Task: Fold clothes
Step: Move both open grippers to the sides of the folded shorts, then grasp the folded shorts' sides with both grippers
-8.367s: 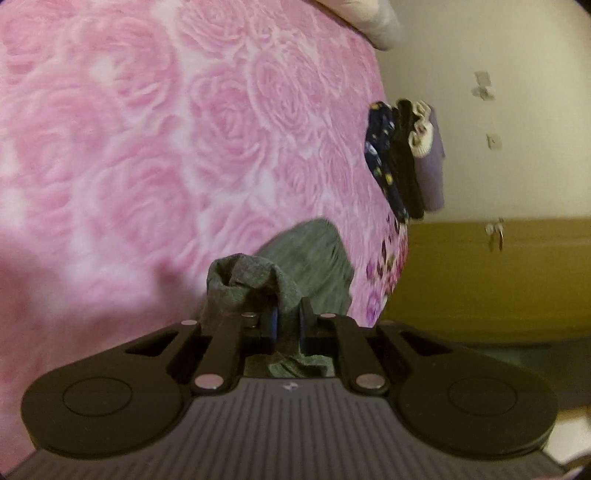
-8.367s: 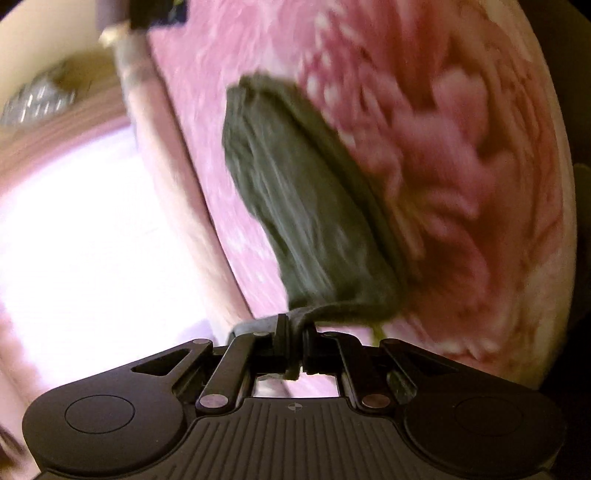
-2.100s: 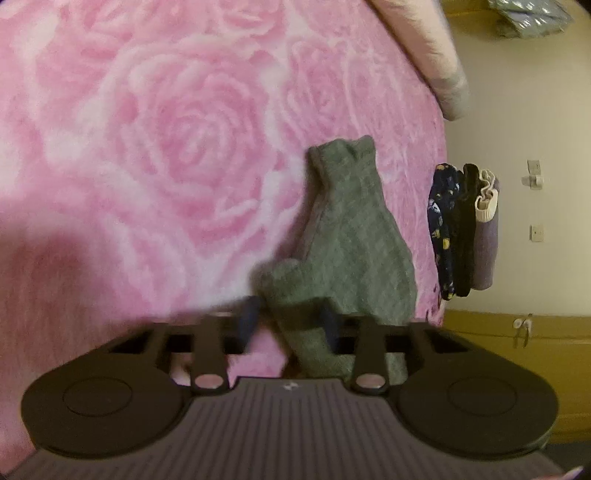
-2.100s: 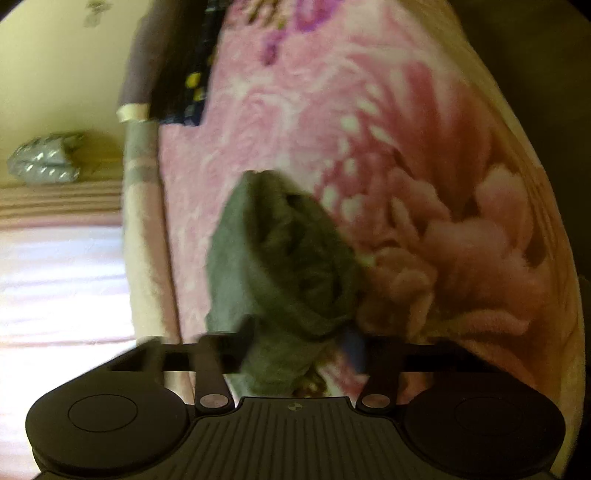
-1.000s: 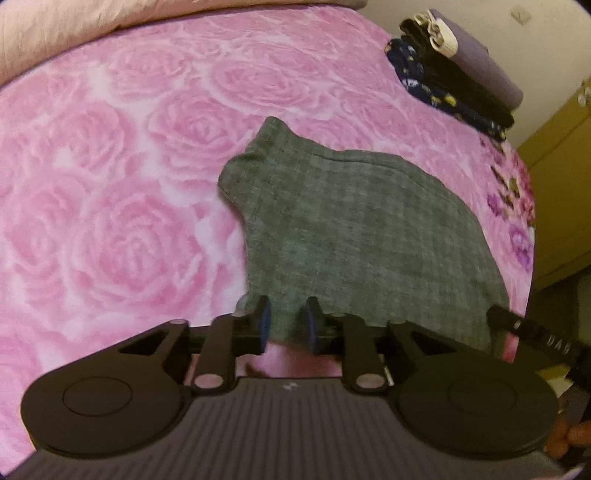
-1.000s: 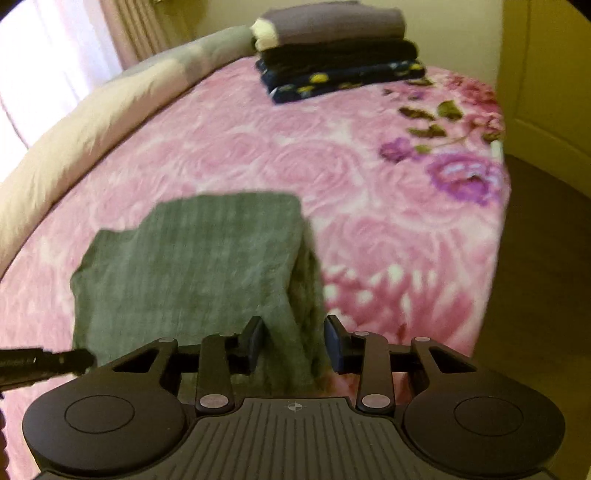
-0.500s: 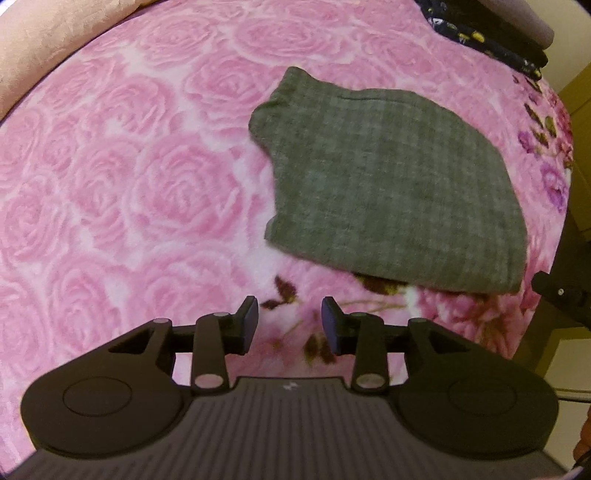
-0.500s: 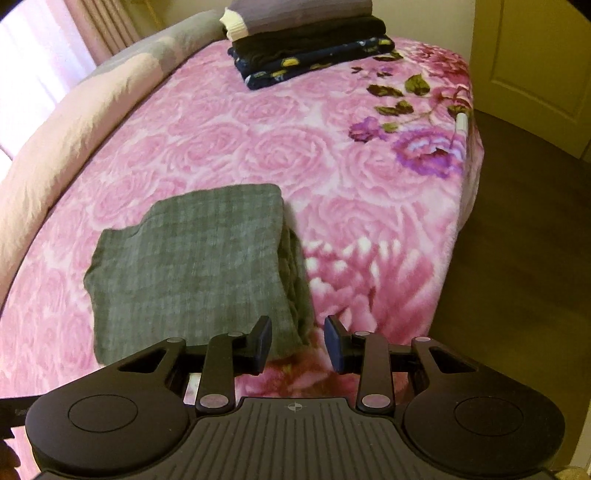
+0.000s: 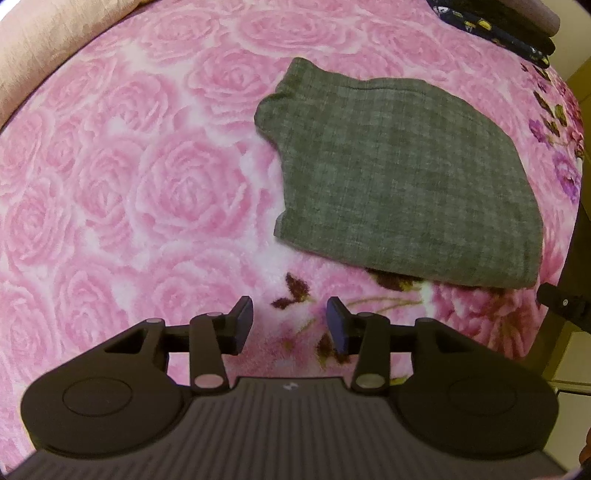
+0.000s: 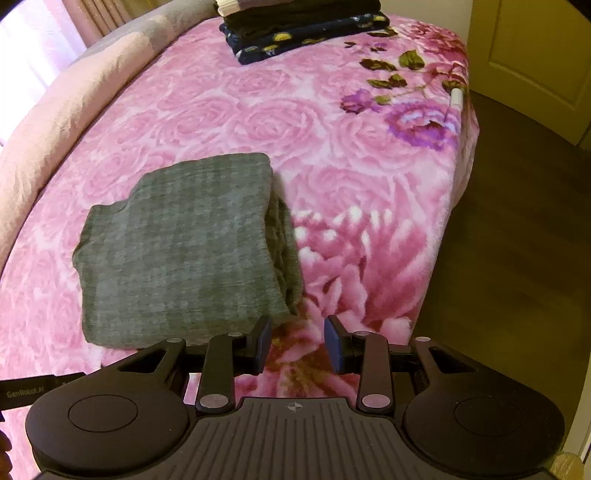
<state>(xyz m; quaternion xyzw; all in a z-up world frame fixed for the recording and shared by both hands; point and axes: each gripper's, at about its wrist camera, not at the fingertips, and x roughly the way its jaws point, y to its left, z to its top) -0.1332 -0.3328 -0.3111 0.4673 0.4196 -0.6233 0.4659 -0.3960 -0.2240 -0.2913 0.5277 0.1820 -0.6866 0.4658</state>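
Bedspread (image 10: 229,110) in pink roses carries the grey garment (image 10: 184,251), folded into a layered rectangle at 10 o'clock from the right tongs (image 10: 297,341). Soft and limp, it likely needs gripping at a thick folded edge. Left tongs (image 9: 290,325) and right tongs gape, empty.

Location: a bedroom in a home. Indicators: a bed covered by a pink rose-pattern blanket (image 10: 258,110), a pale bolster (image 10: 55,110) along its far edge, a stack of folded clothes (image 10: 303,26) on the bed, curtains (image 10: 92,18), a dark wooden floor (image 10: 517,221) and a yellow cabinet door (image 10: 535,48).
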